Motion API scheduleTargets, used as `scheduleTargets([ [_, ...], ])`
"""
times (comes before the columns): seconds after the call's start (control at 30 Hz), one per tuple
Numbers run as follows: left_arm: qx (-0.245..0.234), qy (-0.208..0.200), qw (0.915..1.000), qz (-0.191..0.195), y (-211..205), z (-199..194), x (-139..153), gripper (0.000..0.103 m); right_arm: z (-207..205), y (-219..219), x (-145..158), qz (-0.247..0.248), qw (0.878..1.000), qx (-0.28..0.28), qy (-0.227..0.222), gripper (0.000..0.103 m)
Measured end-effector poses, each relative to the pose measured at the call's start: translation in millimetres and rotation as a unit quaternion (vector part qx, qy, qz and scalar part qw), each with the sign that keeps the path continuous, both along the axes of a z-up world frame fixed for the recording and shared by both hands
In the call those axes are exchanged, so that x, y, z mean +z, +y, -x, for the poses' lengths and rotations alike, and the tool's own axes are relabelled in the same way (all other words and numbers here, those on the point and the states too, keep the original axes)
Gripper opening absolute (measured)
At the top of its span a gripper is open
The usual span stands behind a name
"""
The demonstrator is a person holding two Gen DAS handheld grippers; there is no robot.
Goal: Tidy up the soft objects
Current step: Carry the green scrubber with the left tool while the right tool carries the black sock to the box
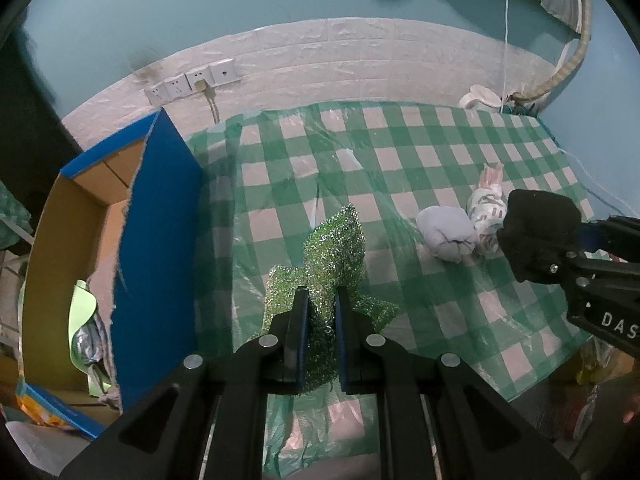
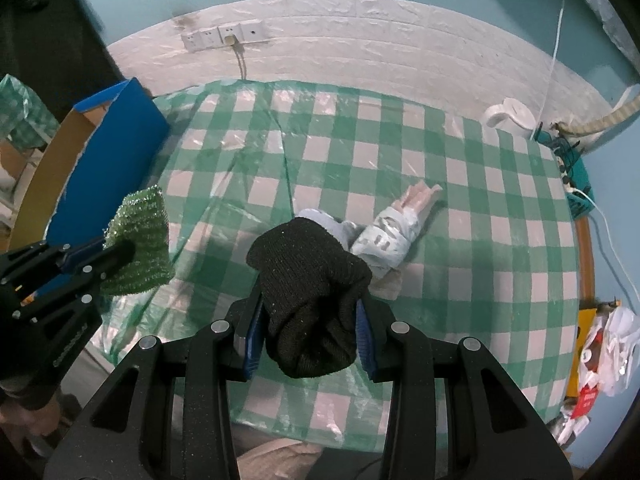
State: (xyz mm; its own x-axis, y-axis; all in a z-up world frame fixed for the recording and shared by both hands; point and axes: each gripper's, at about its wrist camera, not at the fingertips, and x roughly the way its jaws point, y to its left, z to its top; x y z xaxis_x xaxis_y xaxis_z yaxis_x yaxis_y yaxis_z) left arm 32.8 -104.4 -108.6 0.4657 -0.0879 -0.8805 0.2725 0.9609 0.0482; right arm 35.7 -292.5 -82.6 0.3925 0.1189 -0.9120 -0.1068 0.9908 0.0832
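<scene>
My left gripper is shut on a glittery green scouring cloth, held above the checked table; it also shows in the right wrist view. My right gripper is shut on a black knitted item, also seen at the right of the left wrist view. On the table lie a rolled pale blue cloth and a white patterned sock bundle with a pink piece beside it.
An open blue cardboard box stands at the table's left edge with soft items inside. A white kettle and cables sit at the far right corner. Wall sockets are behind. A bag of clutter lies right.
</scene>
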Motion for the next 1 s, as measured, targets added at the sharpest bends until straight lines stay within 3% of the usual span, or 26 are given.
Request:
scheduleTargets([
  [1.0,0.076,-0.029,0.9963,0.027,83,-1,36,0.012,-26,104,47,-0.015,0.996,0.082,-0.041,0.038],
])
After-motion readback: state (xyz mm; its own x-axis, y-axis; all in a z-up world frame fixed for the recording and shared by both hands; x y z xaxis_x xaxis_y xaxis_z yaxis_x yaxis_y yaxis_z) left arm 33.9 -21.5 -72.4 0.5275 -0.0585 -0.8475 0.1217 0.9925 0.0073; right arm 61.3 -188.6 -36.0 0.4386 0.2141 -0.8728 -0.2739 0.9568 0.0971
